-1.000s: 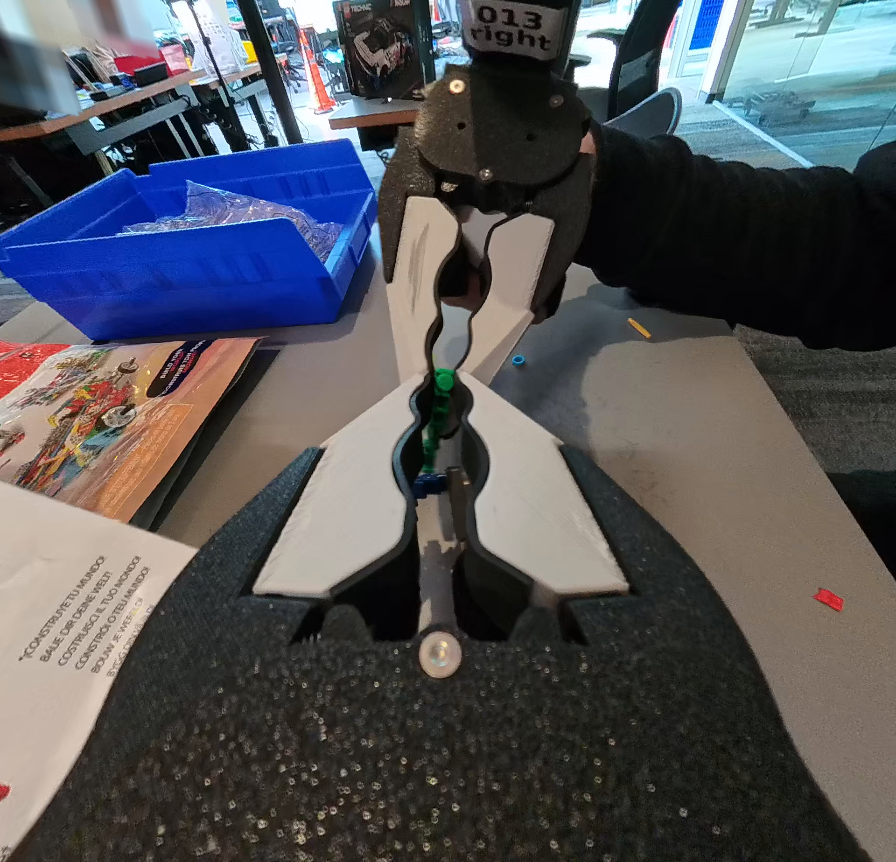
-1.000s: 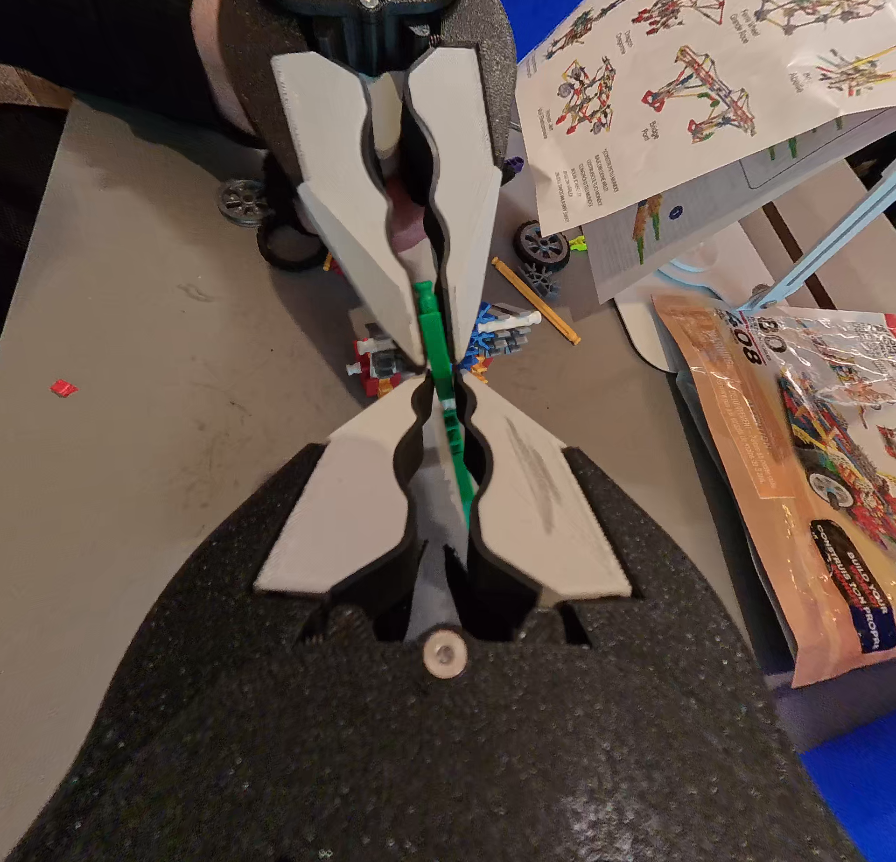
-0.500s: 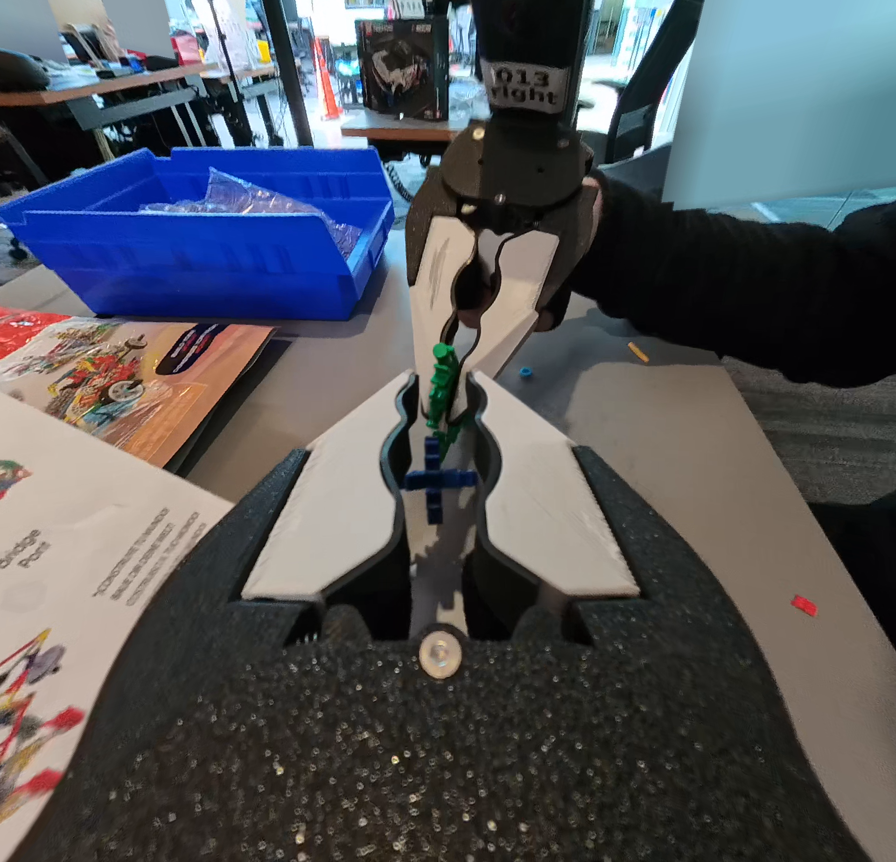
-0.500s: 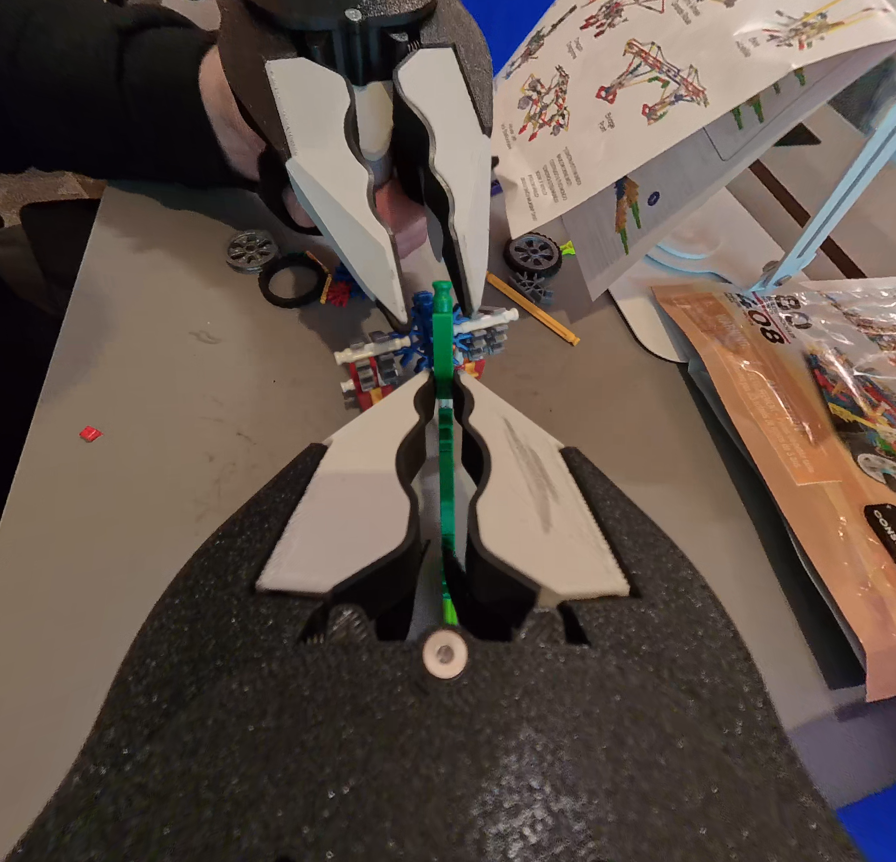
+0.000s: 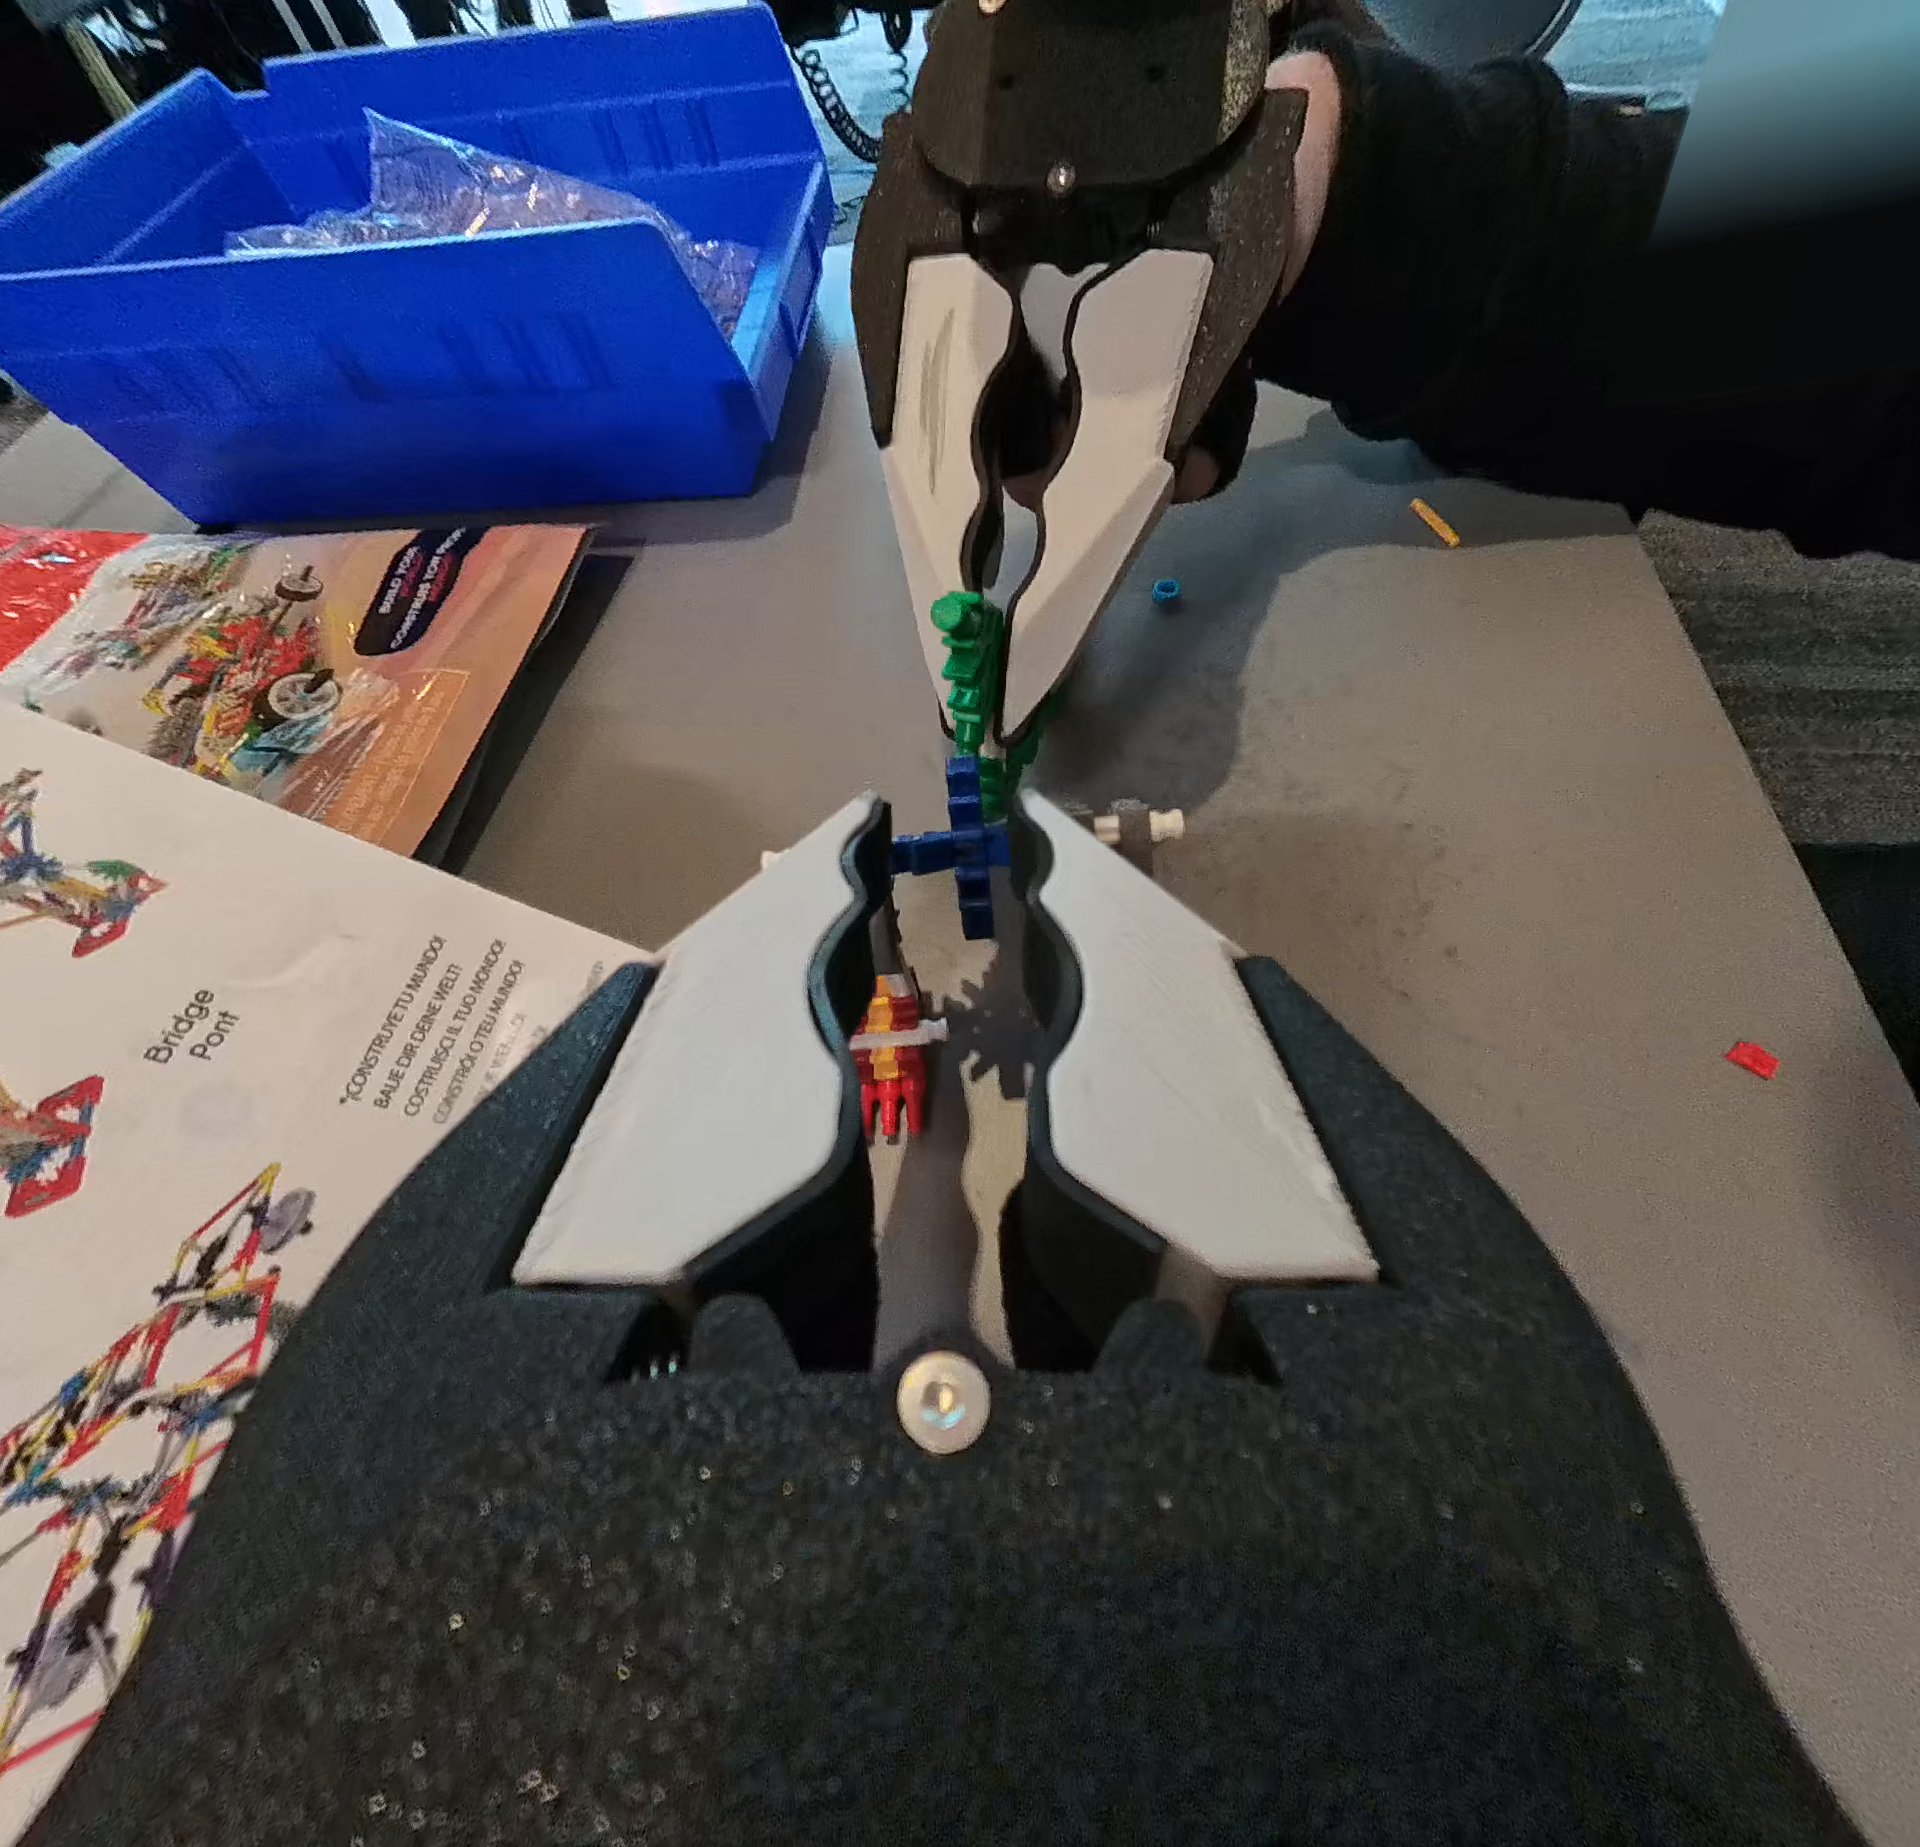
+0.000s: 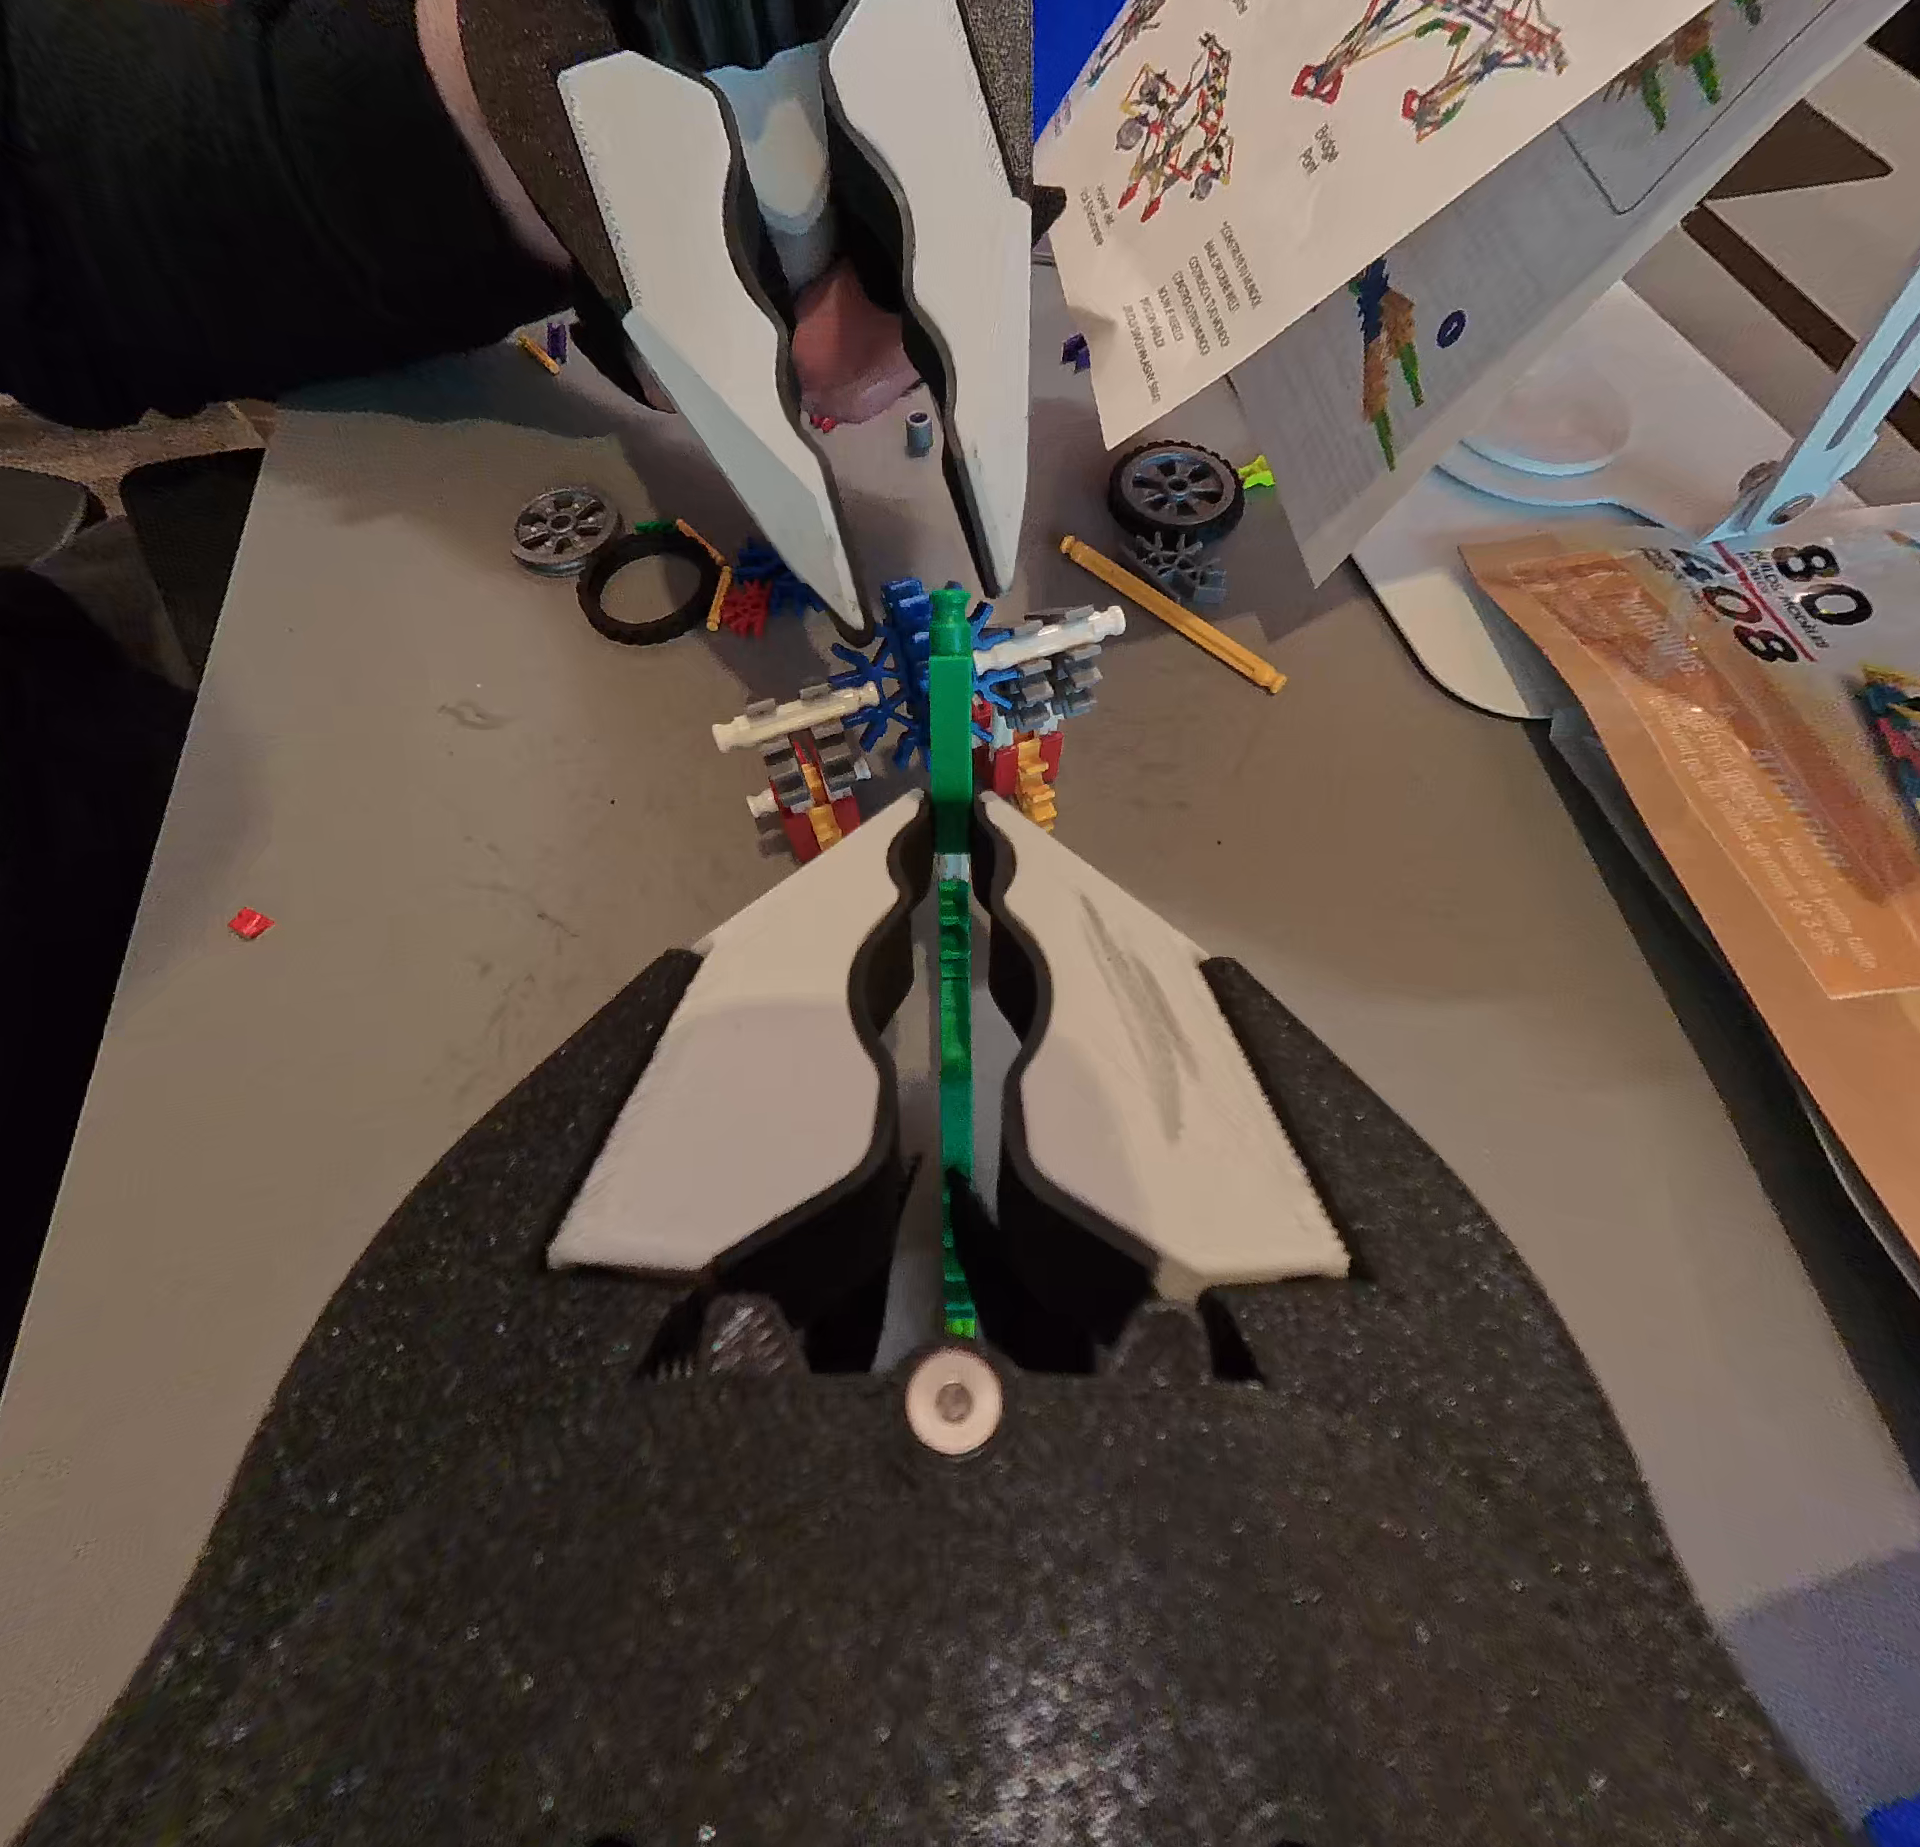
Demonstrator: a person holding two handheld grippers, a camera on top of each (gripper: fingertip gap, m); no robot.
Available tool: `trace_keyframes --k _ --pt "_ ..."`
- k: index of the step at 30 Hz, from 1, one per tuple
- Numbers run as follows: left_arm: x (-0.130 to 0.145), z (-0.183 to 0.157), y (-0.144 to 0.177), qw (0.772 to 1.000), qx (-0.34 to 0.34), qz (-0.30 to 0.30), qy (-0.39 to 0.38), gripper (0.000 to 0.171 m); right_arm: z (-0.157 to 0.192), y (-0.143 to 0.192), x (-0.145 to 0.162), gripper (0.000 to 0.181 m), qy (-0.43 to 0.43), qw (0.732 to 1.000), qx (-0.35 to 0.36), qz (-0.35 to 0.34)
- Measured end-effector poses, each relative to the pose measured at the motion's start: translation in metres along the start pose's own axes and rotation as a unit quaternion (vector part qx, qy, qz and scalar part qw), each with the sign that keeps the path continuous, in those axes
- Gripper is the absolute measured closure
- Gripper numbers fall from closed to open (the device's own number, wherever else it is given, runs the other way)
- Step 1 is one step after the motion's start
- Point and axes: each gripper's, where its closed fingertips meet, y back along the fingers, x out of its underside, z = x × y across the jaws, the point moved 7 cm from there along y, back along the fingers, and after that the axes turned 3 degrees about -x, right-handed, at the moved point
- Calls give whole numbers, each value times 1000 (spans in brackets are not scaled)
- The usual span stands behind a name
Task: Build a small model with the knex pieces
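Observation:
My right gripper [image 6: 951, 810] is shut on a green rod [image 6: 951, 737] that sticks out past its tips. A blue snowflake connector [image 5: 961, 852] sits on the rod's far end. My left gripper [image 5: 951, 821] is open, its tips on either side of the blue connector, and one connector arm touches the left fingertip [image 5: 873, 831]. In the left wrist view the right gripper [image 5: 992, 717] comes down from above with the green rod [image 5: 961, 675] in it. Under both lies a small assembly [image 6: 821, 758] of white rods with grey, red and yellow connectors on the grey table [image 6: 416, 862].
A blue bin [image 5: 416, 363] with plastic bags stands at the back left. Instruction sheets [image 5: 208, 1070] and a printed parts bag [image 6: 1766, 758] lie by the sides. Loose wheels [image 6: 1174, 493], a black tyre [image 6: 644, 602], a yellow rod [image 6: 1174, 613] and small bits lie near the assembly. Less than 4 cm separates the two grippers' tips.
My left gripper has opened and let go of the green rod and the blue connector. The right gripper still holds the rod. Both now hang over the small assembly.

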Motion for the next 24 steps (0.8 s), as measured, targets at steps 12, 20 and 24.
trace_keyframes --k 12,20,24 --pt "4 1 -1 1000 13 2 19 157 1 -5 2 176 -18 1000 -24 -4" --pt "5 1 -2 1000 15 -3 19 158 1 -7 2 176 -18 999 -26 -7" --pt "5 2 -2 1000 17 -6 24 158 1 -6 2 176 -15 1000 -25 -6"
